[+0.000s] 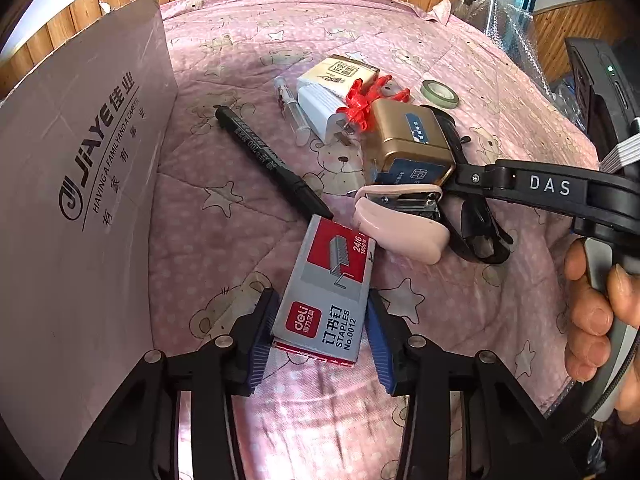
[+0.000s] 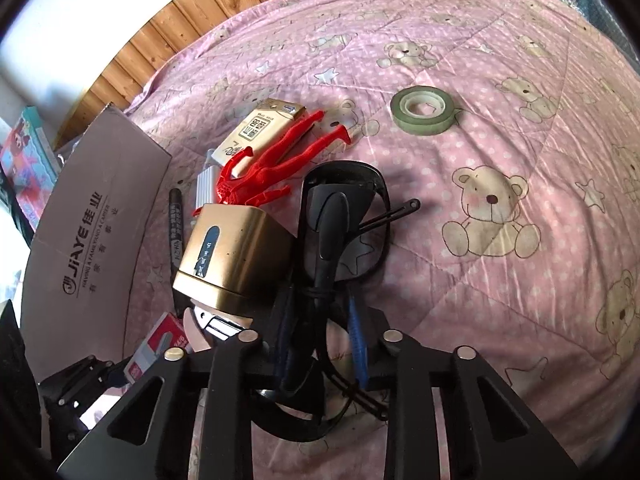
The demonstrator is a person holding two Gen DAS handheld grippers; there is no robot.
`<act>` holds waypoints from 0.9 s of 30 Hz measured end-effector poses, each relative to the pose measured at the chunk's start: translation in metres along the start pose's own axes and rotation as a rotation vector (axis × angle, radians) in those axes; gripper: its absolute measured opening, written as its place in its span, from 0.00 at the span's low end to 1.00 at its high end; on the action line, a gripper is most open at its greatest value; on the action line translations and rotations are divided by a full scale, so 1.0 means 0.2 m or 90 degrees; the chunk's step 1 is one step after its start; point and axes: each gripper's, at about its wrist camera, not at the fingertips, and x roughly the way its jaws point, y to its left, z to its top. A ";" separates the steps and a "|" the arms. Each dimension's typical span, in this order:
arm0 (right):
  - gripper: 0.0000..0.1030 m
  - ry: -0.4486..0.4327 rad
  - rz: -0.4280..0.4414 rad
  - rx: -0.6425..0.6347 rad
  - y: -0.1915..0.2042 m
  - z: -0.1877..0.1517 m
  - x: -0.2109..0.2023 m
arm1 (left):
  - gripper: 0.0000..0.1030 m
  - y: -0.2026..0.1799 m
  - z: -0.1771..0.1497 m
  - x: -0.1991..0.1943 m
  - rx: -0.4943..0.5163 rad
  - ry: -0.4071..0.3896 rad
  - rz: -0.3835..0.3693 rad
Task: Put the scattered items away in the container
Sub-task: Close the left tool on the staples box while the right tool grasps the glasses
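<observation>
Two grips: left gripper (image 1: 320, 332) fingers straddle staple box (image 1: 326, 292) lengthwise, unclosed; right gripper (image 2: 320, 344) fingers clamp sunglasses (image 2: 340, 224).

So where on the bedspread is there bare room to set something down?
Free: the wide stretch right of the sunglasses, beyond the tape roll; also the strip between the cardboard box and the black marker. Crowded: the cluster from staple box and pink stapler up to the red figure.

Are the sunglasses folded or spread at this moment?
Folded: in the right wrist view the sunglasses have temple arms crossed over the lenses, gripped between the right gripper fingers.
</observation>
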 end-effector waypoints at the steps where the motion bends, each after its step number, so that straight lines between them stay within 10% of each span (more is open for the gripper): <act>1: 0.22 -0.002 0.005 0.003 -0.01 0.00 0.00 | 0.41 0.01 0.01 0.00 -0.006 -0.003 -0.003; 27: 0.16 -0.047 0.061 0.016 0.04 -0.25 -0.34 | 0.39 -0.05 -0.03 -0.34 -0.034 -0.089 -0.022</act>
